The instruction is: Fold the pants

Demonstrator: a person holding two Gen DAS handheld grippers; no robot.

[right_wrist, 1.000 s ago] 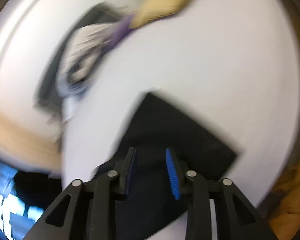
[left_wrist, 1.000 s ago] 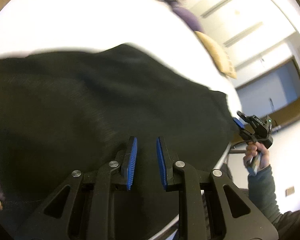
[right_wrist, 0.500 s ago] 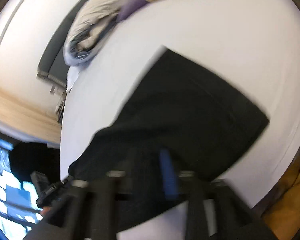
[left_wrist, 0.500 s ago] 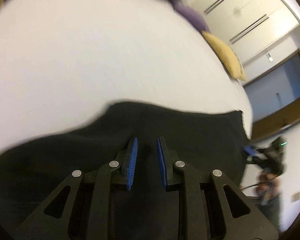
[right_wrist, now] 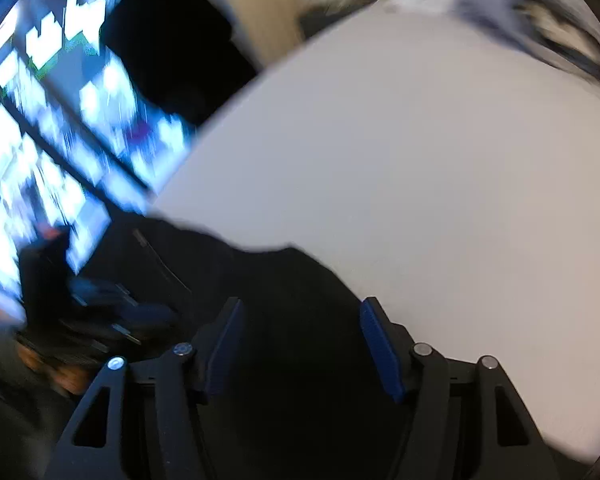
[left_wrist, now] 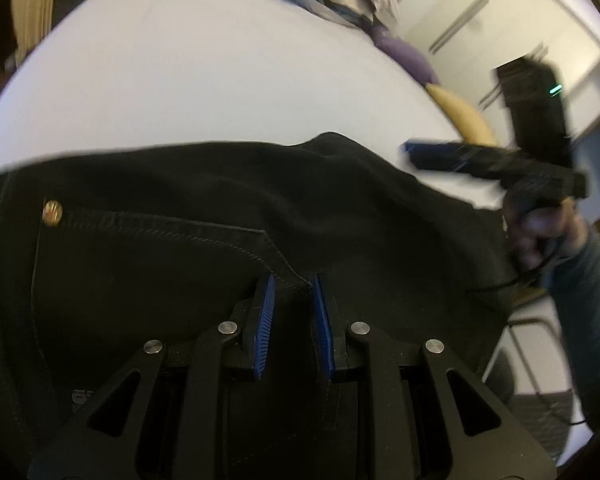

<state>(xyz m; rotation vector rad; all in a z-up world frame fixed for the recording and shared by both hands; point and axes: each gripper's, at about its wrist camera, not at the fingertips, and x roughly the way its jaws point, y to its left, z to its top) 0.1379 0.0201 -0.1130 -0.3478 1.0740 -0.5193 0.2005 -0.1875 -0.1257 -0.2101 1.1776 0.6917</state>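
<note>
The left claw (left_wrist: 292, 304) has its blue pads drawn near together, with only a narrow gap, and black cloth seems to pass between them; it looks like a pinch on a fold, though I cannot fully confirm that the pads press. The cloth is the pants (left_wrist: 220, 240), lying directly under and ahead of this claw on the white bed (left_wrist: 220, 80). A pocket seam and a brass rivet (left_wrist: 53, 212) show to the left, so this is the waist part. The long side of the visible cloth runs across the view, from left to right.

The right claw (right_wrist: 300, 344) has its jaws well apart and they are closing now. The dark cloth lies below them, but the pads do not touch it. In the left view this claw (left_wrist: 424, 152) hovers over the right edge of the pants, so I judge the right hand is nearer to that end for the next grasp.
</note>
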